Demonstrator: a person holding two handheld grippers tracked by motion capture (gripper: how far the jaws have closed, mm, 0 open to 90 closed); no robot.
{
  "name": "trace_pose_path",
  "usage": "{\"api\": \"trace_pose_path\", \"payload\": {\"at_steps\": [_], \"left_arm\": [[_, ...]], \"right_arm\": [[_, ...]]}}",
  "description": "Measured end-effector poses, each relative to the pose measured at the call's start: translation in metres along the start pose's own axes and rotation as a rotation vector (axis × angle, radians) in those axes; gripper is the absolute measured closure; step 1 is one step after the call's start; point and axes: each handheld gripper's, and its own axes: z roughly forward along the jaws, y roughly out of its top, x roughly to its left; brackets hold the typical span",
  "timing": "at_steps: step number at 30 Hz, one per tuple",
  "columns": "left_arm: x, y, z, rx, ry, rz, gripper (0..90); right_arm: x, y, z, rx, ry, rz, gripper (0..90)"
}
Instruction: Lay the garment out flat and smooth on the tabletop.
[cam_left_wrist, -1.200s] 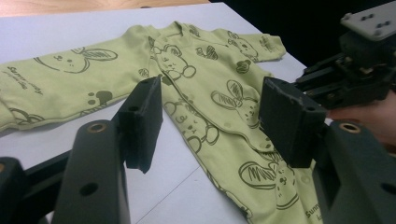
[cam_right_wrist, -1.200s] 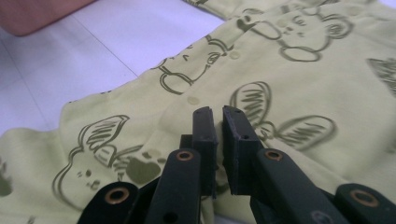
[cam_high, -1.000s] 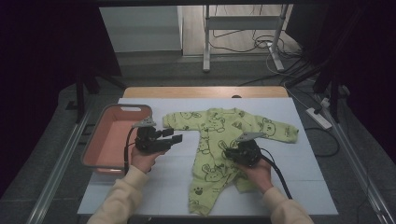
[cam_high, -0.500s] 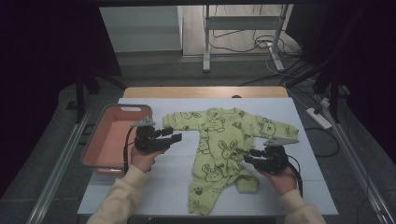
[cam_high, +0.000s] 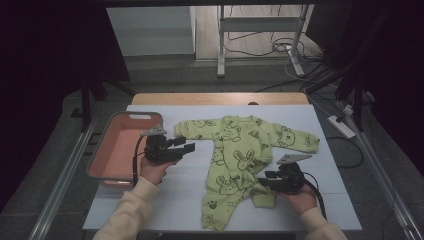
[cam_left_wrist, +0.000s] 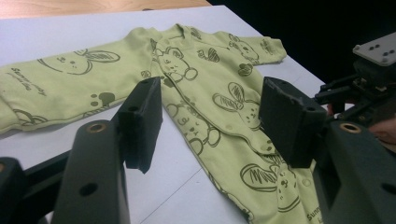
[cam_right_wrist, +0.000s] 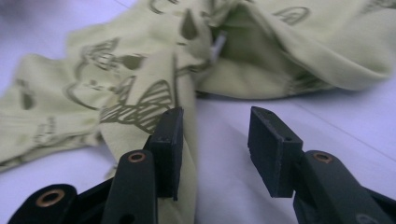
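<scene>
The right tongs (cam_high: 270, 178) have just been opening, released beside the green romper's (cam_high: 235, 150) leg, perhaps brushing it; the left tongs (cam_high: 184, 146) hover released over the tabletop (cam_high: 320, 200).

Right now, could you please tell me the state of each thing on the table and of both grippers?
Baby suit: spread flat, one leg bunched near the right gripper.
Tray: upright.
Left gripper: open, holding nothing, above the table.
Right gripper: just opened, fingers beside the bunched leg, no grip.
</scene>
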Motion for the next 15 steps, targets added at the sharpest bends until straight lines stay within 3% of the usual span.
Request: {"api": "trace_pose_path", "payload": {"at_steps": [3,7,12,15], "left_arm": [[0.0,0.0,0.0,0.001,0.0,0.0,39.9],[0.0,0.0,0.001,0.001,-0.001,0.001,39.9],[-0.001,0.0,0.001,0.002,-0.001,0.003,39.9],[-0.001,0.0,0.001,0.0,0.0,0.003,39.9]], "right_arm": [[0.007,0.001,0.002,0.001,0.033,-0.007,54.9],[0.013,0.001,0.008,0.025,0.039,-0.027,54.7],[0.014,0.001,0.015,0.035,0.017,-0.027,54.9],[0.013,0.001,0.019,0.049,0.006,-0.028,62.6]]}}
